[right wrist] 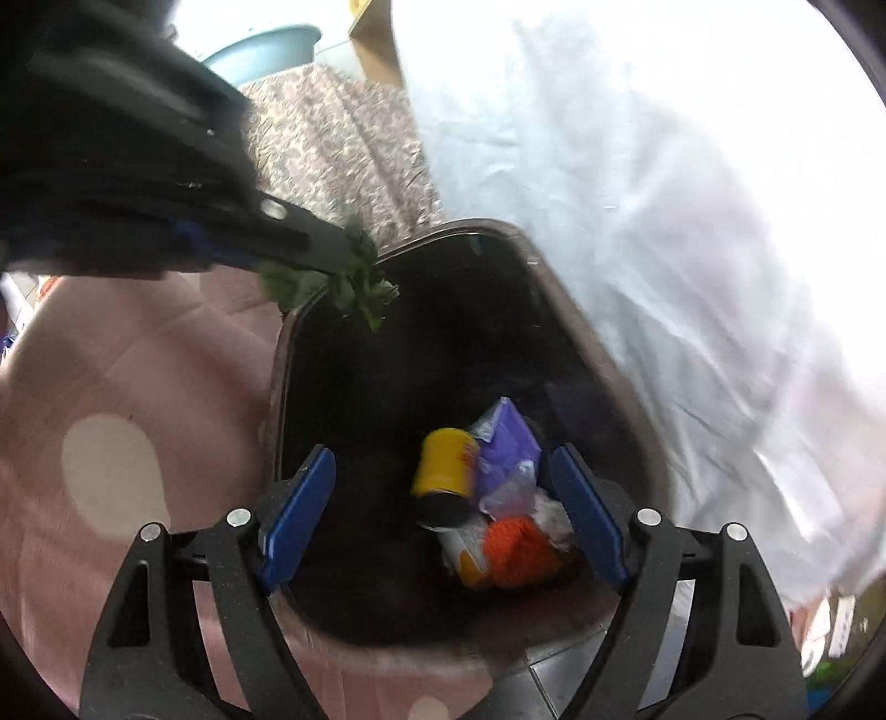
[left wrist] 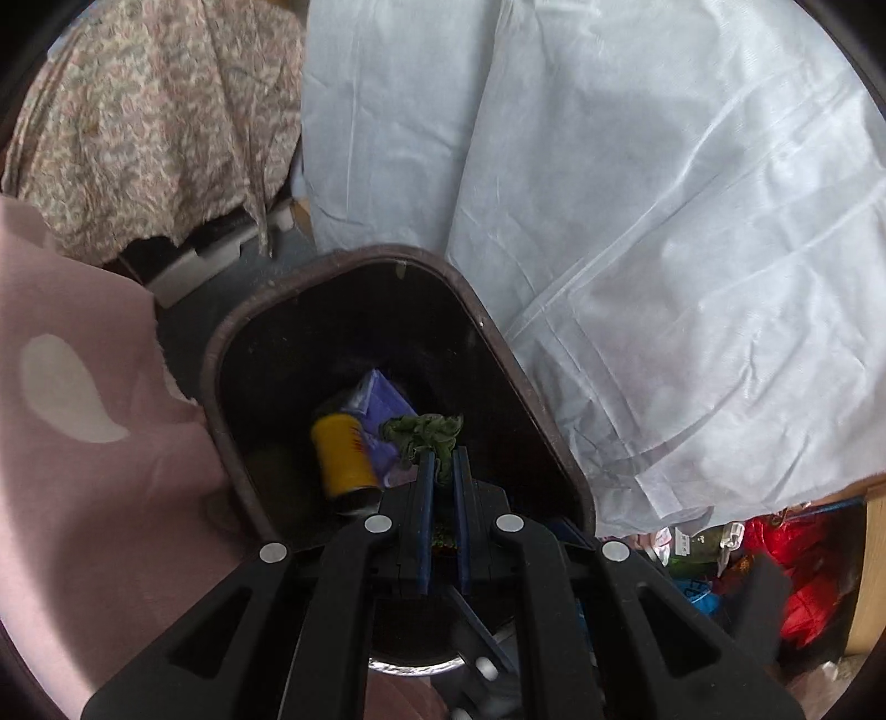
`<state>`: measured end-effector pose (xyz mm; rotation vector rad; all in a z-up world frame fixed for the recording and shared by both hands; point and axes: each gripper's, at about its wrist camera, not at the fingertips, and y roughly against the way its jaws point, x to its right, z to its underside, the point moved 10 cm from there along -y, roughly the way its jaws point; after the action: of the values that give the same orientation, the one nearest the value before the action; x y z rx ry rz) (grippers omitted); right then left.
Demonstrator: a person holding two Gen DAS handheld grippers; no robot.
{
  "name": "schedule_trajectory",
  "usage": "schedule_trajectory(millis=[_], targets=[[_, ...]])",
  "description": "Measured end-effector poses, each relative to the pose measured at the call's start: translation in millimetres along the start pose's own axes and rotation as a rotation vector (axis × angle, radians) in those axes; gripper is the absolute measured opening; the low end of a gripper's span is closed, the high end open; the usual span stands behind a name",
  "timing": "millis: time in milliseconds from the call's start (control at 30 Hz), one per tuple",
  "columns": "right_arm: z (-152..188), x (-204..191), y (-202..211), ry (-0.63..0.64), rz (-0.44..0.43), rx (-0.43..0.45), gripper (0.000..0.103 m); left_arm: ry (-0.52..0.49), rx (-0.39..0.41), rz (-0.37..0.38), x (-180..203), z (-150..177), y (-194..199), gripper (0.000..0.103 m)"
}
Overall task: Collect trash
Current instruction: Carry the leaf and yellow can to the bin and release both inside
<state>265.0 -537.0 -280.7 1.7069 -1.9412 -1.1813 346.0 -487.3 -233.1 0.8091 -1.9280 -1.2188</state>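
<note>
A dark brown bin (left wrist: 338, 260) (right wrist: 498, 227) stands open below both grippers. Inside lie a yellow can (left wrist: 342, 457) (right wrist: 446, 462), a purple wrapper (left wrist: 382, 399) (right wrist: 506, 443) and an orange crumpled piece (right wrist: 518, 551). My left gripper (left wrist: 442, 457) (right wrist: 332, 266) is shut on a green crumpled scrap (left wrist: 426, 432) (right wrist: 354, 282), held over the bin's mouth near its left rim. My right gripper (right wrist: 443, 493) hangs over the bin with its blue pads (right wrist: 302, 509) wide apart and nothing pressed between them; the trash lies below.
White sheeting (left wrist: 664, 249) (right wrist: 692, 221) drapes along the bin's right side. Pink cloth (left wrist: 83, 443) (right wrist: 111, 443) lies on the left, floral fabric (left wrist: 155, 111) (right wrist: 332, 138) behind. Red and coloured bags (left wrist: 786, 565) are piled at lower right. A teal basin (right wrist: 266, 47) sits far back.
</note>
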Motion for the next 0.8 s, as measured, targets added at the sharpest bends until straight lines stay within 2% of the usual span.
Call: schedule_trajectory(millis=[167,233,300,333,367,533,800], targets=[[21.3,24.2,33.2,-0.045,0.056,0.032,0.08,0.015,-0.07,0.006,2.8,6.3,-18.6,0.008],[28.7,30.7,42.9,-0.054,0.073,0.037,0.081,0.022,-0.092,0.0,2.8,9.9,-24.4,0.013],[37.5,39.9,53.8,-0.071,0.088,0.043,0.081,0.03,-0.103,0.008,4.1,12.5,-27.1,0.038],[40.4,42.7,57.9,-0.083,0.085,0.048,0.081,0.032,-0.099,0.011,5.1,12.8,-26.1,0.058],[42.2,43.7,60.0,-0.092,0.081,0.05,0.081,0.031,-0.083,0.011,6.1,11.5,-24.2,0.062],[48.9,50.0,73.7,-0.117,0.085,0.067,0.081,0.001,-0.061,0.03,17.1,13.3,-11.6,0.062],[47.6,42.8,89.6,-0.111,0.086,0.084,0.082,-0.04,0.033,0.083,23.9,26.3,34.1,0.064]])
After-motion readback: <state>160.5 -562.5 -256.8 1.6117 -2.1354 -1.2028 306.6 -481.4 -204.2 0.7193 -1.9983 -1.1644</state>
